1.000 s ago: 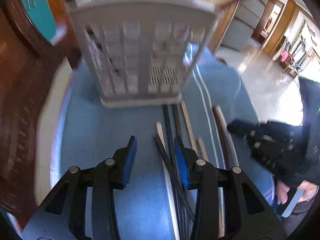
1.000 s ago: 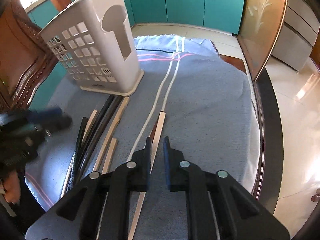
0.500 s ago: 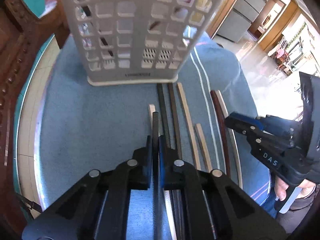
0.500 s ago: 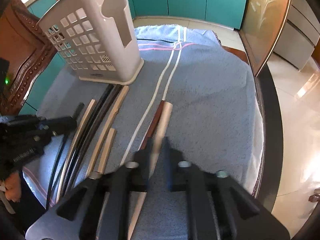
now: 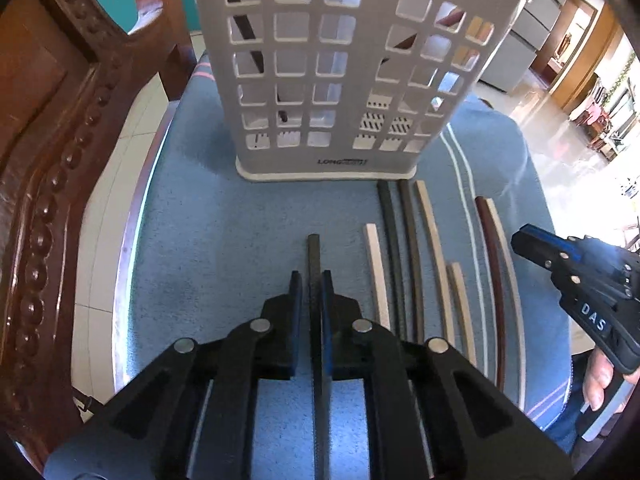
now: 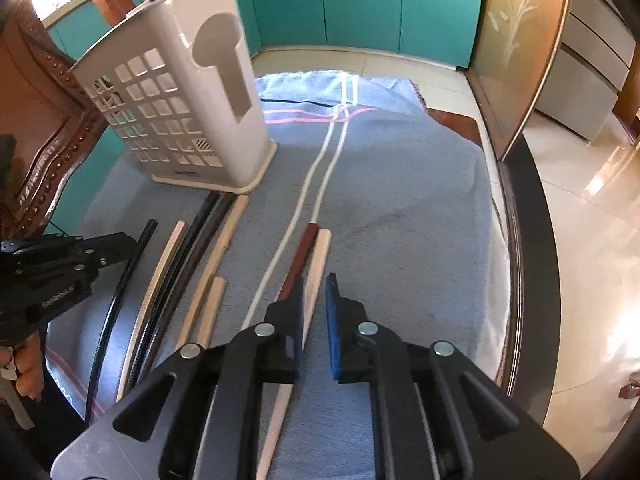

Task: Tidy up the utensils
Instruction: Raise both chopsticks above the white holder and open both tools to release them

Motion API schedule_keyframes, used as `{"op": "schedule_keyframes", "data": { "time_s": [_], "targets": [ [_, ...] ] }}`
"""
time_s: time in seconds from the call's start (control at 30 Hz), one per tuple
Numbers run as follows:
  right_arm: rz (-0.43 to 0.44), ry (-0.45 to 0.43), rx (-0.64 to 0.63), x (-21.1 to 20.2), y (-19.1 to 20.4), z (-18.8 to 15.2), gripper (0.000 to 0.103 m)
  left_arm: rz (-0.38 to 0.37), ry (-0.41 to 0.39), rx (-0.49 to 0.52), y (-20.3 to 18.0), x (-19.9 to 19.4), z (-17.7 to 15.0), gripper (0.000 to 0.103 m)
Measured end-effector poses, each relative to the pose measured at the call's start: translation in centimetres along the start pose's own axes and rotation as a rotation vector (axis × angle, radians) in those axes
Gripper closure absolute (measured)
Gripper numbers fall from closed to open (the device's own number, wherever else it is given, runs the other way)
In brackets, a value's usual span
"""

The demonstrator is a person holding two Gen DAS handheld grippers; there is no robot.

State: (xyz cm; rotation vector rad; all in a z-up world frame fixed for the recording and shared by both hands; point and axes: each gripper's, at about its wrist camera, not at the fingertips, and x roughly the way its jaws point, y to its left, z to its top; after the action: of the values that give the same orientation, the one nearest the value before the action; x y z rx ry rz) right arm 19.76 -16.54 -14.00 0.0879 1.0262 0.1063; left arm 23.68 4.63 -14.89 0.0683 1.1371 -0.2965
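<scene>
Chopsticks: a few already stand in the white basket [image 5: 340,80], but most, approx. seven, lie loose on the blue cloth [image 6: 400,208] in front of it. Our left gripper [image 5: 311,288] is clamped on a black chopstick [image 5: 314,256], lifted off the row w/ tip toward the basket. Our right gripper [image 6: 314,300] has fingers apart around a pale chopstick [image 6: 318,256], beside a dark red one [image 6: 302,252], so we're maybe a third done.

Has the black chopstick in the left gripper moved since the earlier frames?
Yes. The black chopstick, clamped in the left gripper, now sits left of the row of chopsticks, apart from them; earlier it lay among them.
</scene>
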Motion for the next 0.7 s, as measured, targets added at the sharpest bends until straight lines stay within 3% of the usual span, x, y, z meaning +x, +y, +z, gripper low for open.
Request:
{"op": "schedule_keyframes", "data": {
  "time_s": [0.33, 0.43, 0.53, 0.57, 0.6, 0.7],
  "targets": [
    [-0.074, 0.029, -0.003, 2.0, 0.6, 0.3, 0.085, 0.051, 0.005, 0.02, 0.0, 0.7, -0.3, 0.081],
    [-0.093, 0.022, -0.006, 2.2, 0.9, 0.6, 0.085, 0.097, -0.014, 0.052, -1.0, 0.6, -0.6, 0.079],
    [-0.085, 0.023, -0.007, 2.3, 1.0, 0.7, 0.093, 0.127, -0.03, 0.074, -2.8, 1.0, -0.1, 0.079],
    [-0.073, 0.023, -0.004, 2.2, 1.0, 0.7, 0.094, 0.133, -0.035, 0.085, -3.0, 0.9, -0.2, 0.082],
    [-0.063, 0.022, 0.001, 2.2, 1.0, 0.7, 0.095, 0.125, -0.036, 0.088, -3.1, 0.9, -0.2, 0.092],
    [-0.022, -0.007, 0.012, 1.3, 0.8, 0.7, 0.097, 0.116, -0.05, 0.08, -4.8, 1.3, 0.2, 0.096]
  ]
}}
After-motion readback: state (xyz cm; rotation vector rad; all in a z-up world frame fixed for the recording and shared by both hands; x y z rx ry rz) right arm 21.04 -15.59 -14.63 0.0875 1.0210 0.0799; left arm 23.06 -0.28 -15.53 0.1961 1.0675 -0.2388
